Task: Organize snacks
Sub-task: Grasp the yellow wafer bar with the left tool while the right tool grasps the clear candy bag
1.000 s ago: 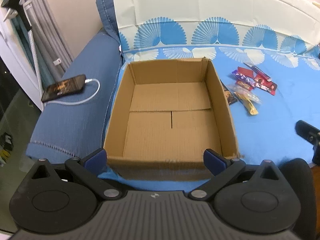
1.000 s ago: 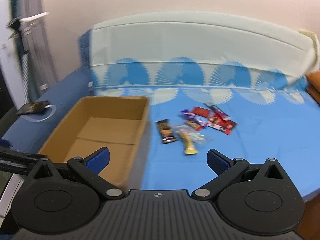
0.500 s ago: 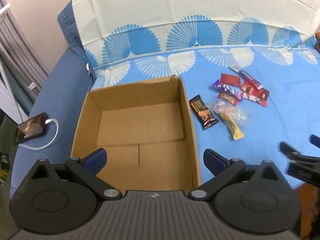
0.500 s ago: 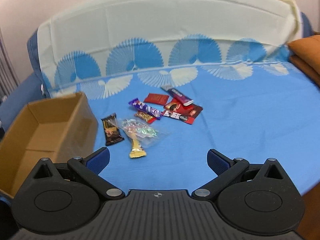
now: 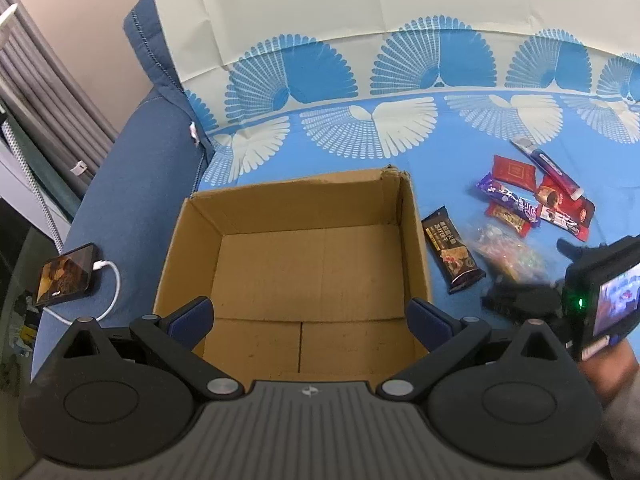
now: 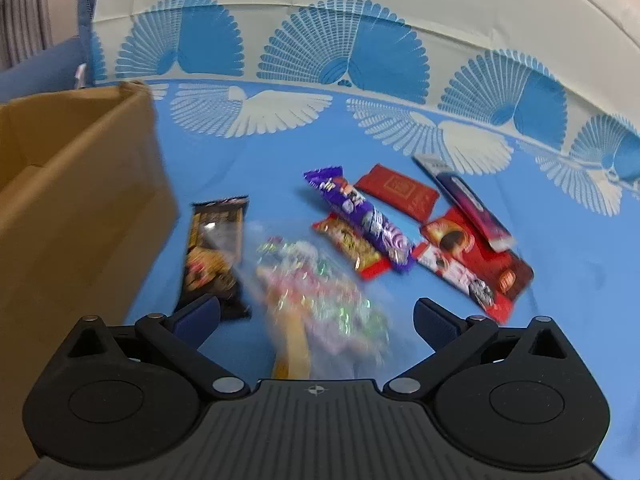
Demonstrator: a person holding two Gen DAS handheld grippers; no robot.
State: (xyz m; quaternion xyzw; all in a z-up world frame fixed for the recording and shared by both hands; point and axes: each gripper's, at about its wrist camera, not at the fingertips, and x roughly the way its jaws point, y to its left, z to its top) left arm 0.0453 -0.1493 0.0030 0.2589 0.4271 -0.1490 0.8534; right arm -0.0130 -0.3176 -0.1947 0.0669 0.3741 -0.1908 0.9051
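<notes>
With the right gripper point(image 6: 316, 314) spread wide and just easing inward over the clear candy bag point(image 6: 320, 292) on the bed point(image 6: 560, 240), it should drop squarely before pinching, while the open, empty left gripper point(image 5: 310, 314) waits over the box point(image 5: 416, 240).

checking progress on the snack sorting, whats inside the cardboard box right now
Nothing shows inside the cardboard box: only bare floor flaps. The left gripper hides its near edge. The snacks, like the brown bar, lie outside on the blue sheet.
</notes>
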